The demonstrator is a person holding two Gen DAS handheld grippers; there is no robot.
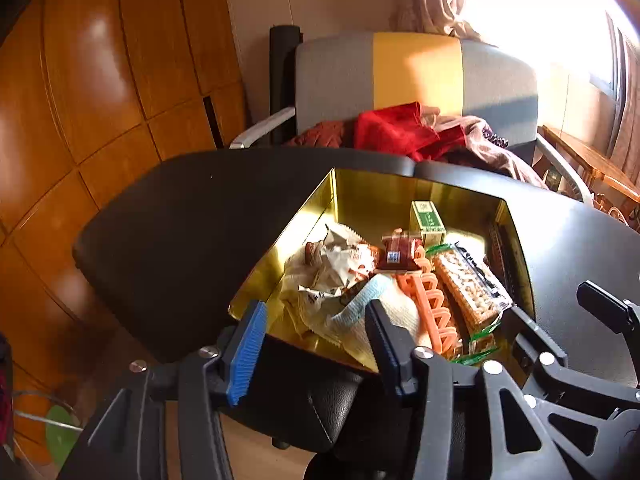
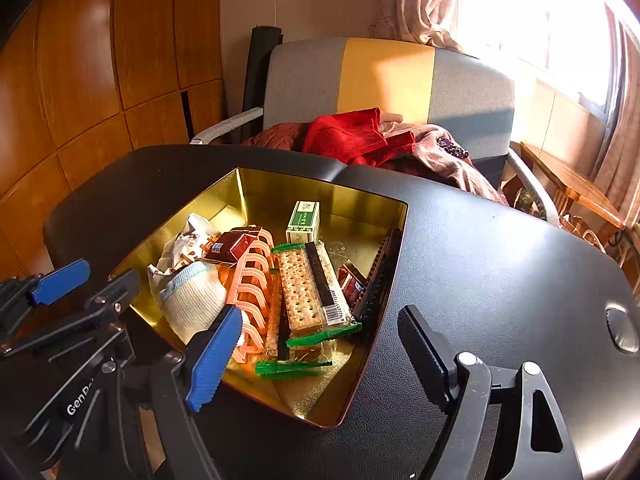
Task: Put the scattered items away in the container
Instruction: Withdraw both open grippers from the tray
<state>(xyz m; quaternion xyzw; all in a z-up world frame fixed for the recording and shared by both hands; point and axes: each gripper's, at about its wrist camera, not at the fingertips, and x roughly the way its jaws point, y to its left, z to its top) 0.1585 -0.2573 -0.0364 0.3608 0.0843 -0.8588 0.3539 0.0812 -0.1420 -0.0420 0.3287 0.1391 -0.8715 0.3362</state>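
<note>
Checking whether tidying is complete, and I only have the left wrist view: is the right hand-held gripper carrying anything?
Observer: No. The right hand-held gripper is open, with nothing held between its fingers.
Operator: What lies right of the cracker pack?
Observer: A dark brown packet, between the cracker pack and a black ridged strip along the tin wall.
Operator: Anything loose on the table right of the tin?
Observer: I see only a round inset in the table top.
</note>
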